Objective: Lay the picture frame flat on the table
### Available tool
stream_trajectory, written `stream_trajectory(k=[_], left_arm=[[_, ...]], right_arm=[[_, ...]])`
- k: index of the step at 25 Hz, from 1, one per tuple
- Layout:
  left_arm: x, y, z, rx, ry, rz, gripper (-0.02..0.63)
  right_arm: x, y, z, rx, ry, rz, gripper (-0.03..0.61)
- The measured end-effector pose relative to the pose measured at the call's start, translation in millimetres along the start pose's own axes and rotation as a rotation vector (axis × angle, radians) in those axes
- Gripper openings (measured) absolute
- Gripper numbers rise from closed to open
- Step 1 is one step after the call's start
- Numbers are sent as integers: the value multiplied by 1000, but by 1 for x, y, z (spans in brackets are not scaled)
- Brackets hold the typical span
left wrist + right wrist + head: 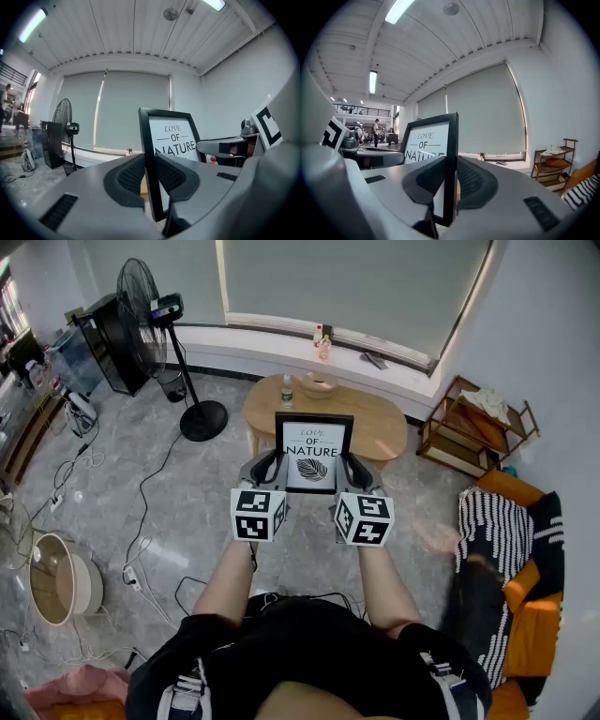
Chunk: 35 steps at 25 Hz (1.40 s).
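Observation:
A black picture frame (314, 453) with a white print reading "LOVE OF NATURE" is held upright in the air, above the near edge of the oval wooden table (375, 432). My left gripper (265, 465) is shut on the frame's left edge (151, 178). My right gripper (352, 468) is shut on the frame's right edge (450, 173). In both gripper views the black edge stands between the ribbed pads, and the frame's bottom corner hangs clear of anything below. The print faces me in the head view.
On the table stand a small bottle (287, 390) and a wooden bowl (319, 384). A standing fan (150, 315) is at the left, a wooden shelf (473, 427) at the right, and an orange sofa with a striped cushion (492, 521) at the near right. Cables lie on the floor (94, 512).

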<state>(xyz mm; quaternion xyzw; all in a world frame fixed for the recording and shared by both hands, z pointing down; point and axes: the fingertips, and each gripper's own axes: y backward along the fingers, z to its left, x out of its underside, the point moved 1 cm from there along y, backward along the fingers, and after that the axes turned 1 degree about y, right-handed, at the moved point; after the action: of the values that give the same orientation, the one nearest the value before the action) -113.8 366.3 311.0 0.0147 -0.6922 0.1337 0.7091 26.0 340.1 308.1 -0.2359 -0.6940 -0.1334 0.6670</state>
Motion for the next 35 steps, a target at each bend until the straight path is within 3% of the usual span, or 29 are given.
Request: stream_trajectory(k=[19, 35], left_arm=[[-14, 13, -11, 71, -15, -39, 84], [-18, -1, 60, 128, -24, -55, 86]], right_arm=[[-12, 26, 4, 49, 3, -48, 89], [-14, -25, 49, 93, -4, -72, 91]])
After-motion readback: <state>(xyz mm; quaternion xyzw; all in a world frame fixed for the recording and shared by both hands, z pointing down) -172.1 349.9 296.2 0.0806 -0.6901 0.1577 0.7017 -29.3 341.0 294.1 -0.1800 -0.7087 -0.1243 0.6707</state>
